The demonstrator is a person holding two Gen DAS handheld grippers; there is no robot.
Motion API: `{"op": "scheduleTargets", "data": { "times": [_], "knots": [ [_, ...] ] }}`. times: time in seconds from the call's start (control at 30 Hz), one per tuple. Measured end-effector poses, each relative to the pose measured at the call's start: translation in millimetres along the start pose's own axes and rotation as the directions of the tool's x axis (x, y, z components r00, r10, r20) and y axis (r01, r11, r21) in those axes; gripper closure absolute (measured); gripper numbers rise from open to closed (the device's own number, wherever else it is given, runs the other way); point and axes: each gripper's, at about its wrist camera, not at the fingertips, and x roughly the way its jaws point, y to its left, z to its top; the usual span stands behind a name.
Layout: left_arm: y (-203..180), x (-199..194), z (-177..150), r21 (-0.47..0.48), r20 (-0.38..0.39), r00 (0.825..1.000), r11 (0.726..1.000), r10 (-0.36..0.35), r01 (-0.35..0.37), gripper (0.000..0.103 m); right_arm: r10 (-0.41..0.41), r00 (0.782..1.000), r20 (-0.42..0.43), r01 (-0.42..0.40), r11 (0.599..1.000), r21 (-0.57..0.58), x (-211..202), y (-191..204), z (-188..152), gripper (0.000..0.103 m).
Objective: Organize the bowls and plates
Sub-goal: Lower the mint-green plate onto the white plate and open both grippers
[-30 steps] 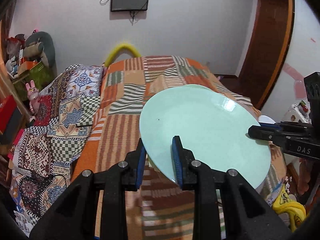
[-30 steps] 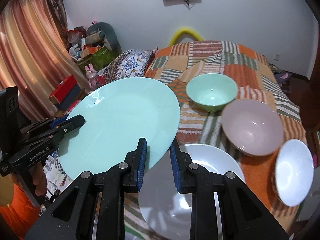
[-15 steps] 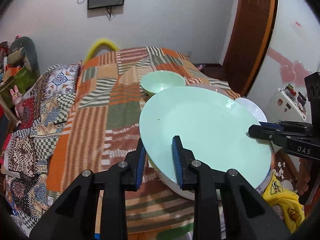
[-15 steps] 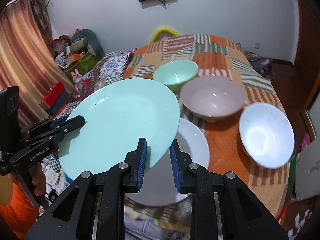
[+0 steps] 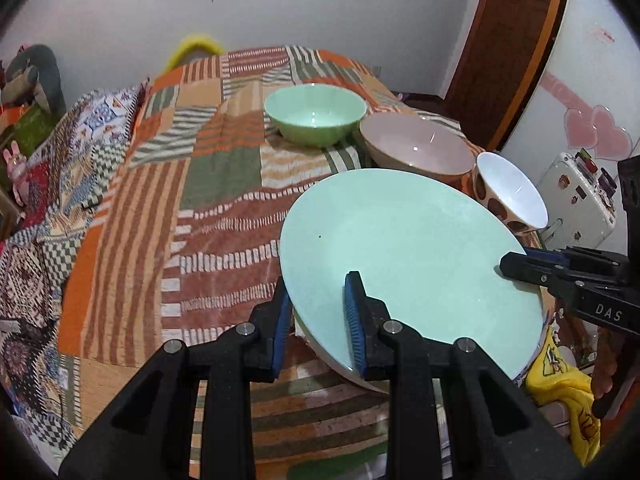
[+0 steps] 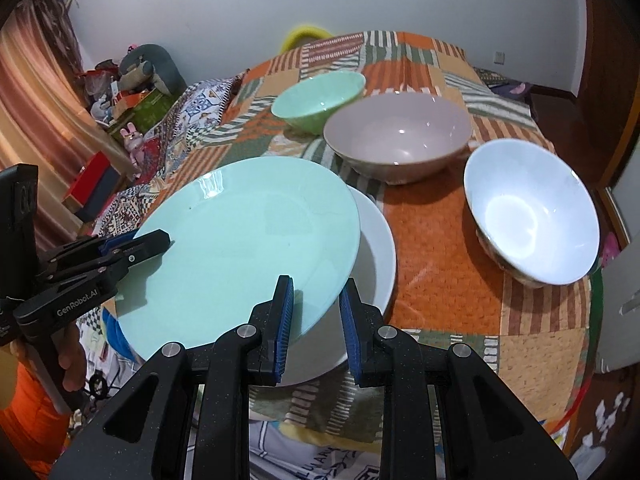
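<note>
Both grippers are shut on opposite rims of a large mint plate (image 5: pixel 408 248) (image 6: pixel 248 240). My left gripper (image 5: pixel 318 320) grips its near edge in the left wrist view; my right gripper (image 6: pixel 314 316) grips the other edge. The plate hangs tilted just above a white plate (image 6: pixel 380 248) on the patchwork bed cover. Behind stand a green bowl (image 5: pixel 316 114) (image 6: pixel 320 96), a pinkish bowl (image 5: pixel 416 152) (image 6: pixel 400 136) and a white bowl (image 5: pixel 512 196) (image 6: pixel 532 212) with brown spots outside.
The bed cover (image 5: pixel 200 200) stretches to the left and far side. A white wall and a wooden door (image 5: pixel 508 60) stand behind. Toys and boxes (image 6: pixel 132 88) sit by the curtain on the left. Clutter lies on the floor near the bed's near edge.
Both grippers have carried the mint plate toward the bowls and lowered it over the white plate. The bowls now appear closer in both views.
</note>
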Motion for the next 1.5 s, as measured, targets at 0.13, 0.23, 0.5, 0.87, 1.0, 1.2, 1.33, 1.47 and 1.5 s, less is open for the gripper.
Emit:
{"op": "scheduleTargets", "data": {
  "times": [0.13, 0.23, 0.5, 0.87, 1.0, 1.2, 1.33, 1.47, 1.5],
  "knots": [
    [-5, 12, -1, 0.008, -0.015, 1.000, 1.000, -0.003, 0.003, 0.076, -0.020, 1.000, -0.013, 0.020, 1.000, 0.006, 4, -5, -2, 0.082],
    [-6, 21, 0, 0.012, -0.032, 0.999, 1.000, -0.008, 0.009, 0.076, -0.023, 0.999, -0.025, 0.023, 1.000, 0.016, 7, -8, -3, 0.082],
    [-2, 38, -3, 0.001, -0.074, 0.997, 1.000, -0.014, 0.014, 0.076, -0.034, 0.998, -0.052, 0.035, 0.999, 0.021, 16, -10, -8, 0.082],
    [-4, 43, -7, 0.037, -0.074, 0.997, 0.999, 0.032, -0.029, 0.073, -0.046, 0.997, -0.061, 0.045, 0.999, -0.007, 18, -3, -8, 0.079],
    [-11, 47, -13, 0.099, -0.073, 0.993, 0.992, 0.088, -0.081, 0.072, -0.064, 0.996, -0.061, 0.063, 0.998, -0.024, 19, 1, -8, 0.079],
    [-9, 47, -13, 0.091, -0.067, 0.995, 0.993, 0.075, -0.069, 0.072, -0.055, 0.996, -0.067, 0.055, 0.998, -0.009, 19, -2, -6, 0.079],
    [-4, 46, -11, 0.065, -0.080, 0.995, 0.997, 0.054, -0.048, 0.072, -0.057, 0.996, -0.071, 0.056, 0.998, -0.016, 17, 0, -7, 0.078],
    [-5, 38, -7, 0.072, -0.064, 0.996, 0.996, 0.057, -0.053, 0.072, -0.081, 0.995, -0.056, 0.080, 0.997, -0.016, 12, 0, -5, 0.075],
    [-5, 35, -5, 0.075, -0.056, 0.997, 0.996, 0.057, -0.052, 0.072, -0.090, 0.995, -0.039, 0.090, 0.996, -0.020, 8, 1, -5, 0.073]
  ]
}}
